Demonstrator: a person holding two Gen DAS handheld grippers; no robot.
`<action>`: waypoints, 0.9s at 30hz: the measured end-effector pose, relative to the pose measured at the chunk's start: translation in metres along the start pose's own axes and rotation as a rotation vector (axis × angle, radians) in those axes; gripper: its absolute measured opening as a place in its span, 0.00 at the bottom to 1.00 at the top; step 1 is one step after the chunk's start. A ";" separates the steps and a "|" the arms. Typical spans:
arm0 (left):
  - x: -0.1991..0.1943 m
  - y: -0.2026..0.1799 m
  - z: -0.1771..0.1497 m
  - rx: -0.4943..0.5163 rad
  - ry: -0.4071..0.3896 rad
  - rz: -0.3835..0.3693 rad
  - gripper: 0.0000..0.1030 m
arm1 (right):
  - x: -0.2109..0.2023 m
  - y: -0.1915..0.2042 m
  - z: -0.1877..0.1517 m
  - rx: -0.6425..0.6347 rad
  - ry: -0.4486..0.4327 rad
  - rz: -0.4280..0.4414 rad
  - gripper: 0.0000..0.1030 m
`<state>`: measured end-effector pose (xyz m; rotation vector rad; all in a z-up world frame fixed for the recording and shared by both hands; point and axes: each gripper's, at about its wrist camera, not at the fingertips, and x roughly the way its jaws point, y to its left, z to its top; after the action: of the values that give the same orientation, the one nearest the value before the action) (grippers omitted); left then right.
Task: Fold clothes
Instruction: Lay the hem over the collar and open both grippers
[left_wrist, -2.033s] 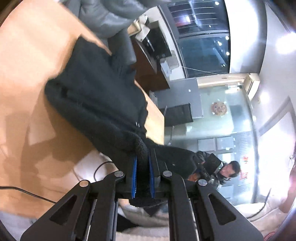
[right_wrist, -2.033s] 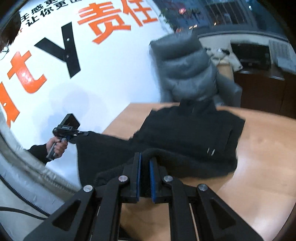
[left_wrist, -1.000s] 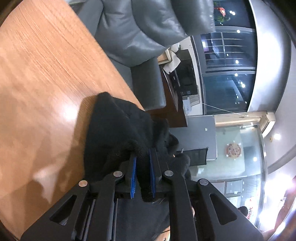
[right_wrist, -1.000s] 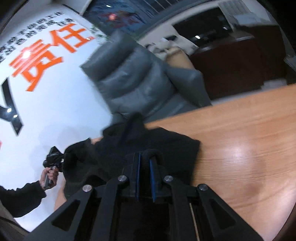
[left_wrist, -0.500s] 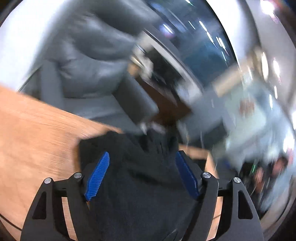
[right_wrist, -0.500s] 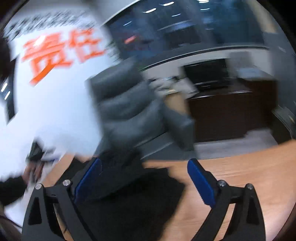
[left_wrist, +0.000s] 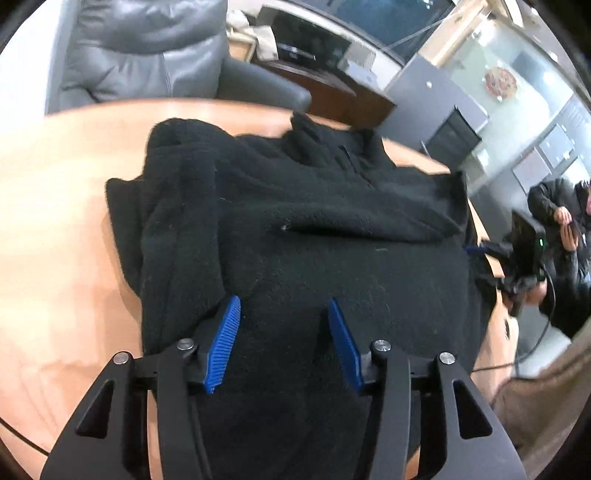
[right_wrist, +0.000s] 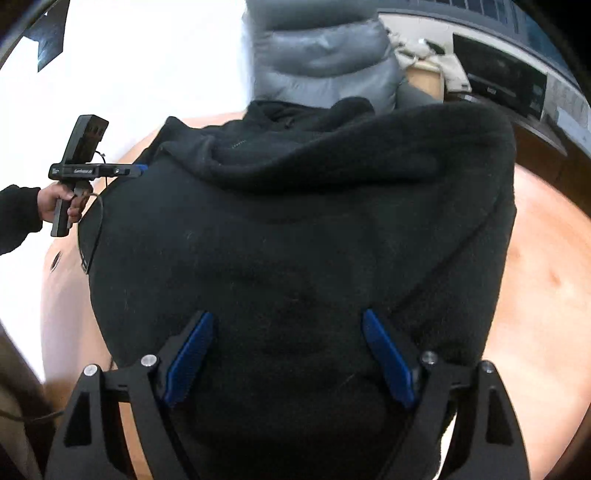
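A black fleece garment (left_wrist: 303, 221) lies folded over on the wooden table (left_wrist: 48, 229); it also fills the right wrist view (right_wrist: 295, 240). My left gripper (left_wrist: 282, 310) is open and empty, its blue pads just above the near part of the fleece. My right gripper (right_wrist: 288, 321) is open and empty, also over the near part. The other gripper shows at the garment's edge in each view: the right one (left_wrist: 476, 249) in the left wrist view, the left one (right_wrist: 138, 170) in the right wrist view.
A grey leather armchair (left_wrist: 147, 48) stands behind the table (right_wrist: 546, 295), also in the right wrist view (right_wrist: 325, 66). A dark desk with a monitor (left_wrist: 310, 48) is further back. A seated person (left_wrist: 561, 210) is at the right.
Both grippers held a fleece edge shut, carried it forward over the garment, then opened and let it go. The fleece now lies folded and the grippers have drawn back.
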<state>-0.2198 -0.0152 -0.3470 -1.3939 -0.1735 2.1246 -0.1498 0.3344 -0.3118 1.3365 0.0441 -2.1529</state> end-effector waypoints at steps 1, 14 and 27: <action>-0.004 -0.007 -0.007 0.006 0.023 -0.002 0.58 | -0.004 0.003 -0.003 -0.002 0.030 0.006 0.84; -0.009 -0.037 0.084 0.561 0.128 0.023 0.85 | -0.035 -0.014 0.074 -0.591 0.065 -0.091 0.84; 0.013 0.009 0.067 0.644 0.310 0.023 0.73 | 0.015 -0.057 0.090 -0.673 0.189 -0.047 0.33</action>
<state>-0.2859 -0.0022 -0.3316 -1.2908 0.5972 1.7171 -0.2557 0.3450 -0.2956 1.1214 0.8046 -1.7903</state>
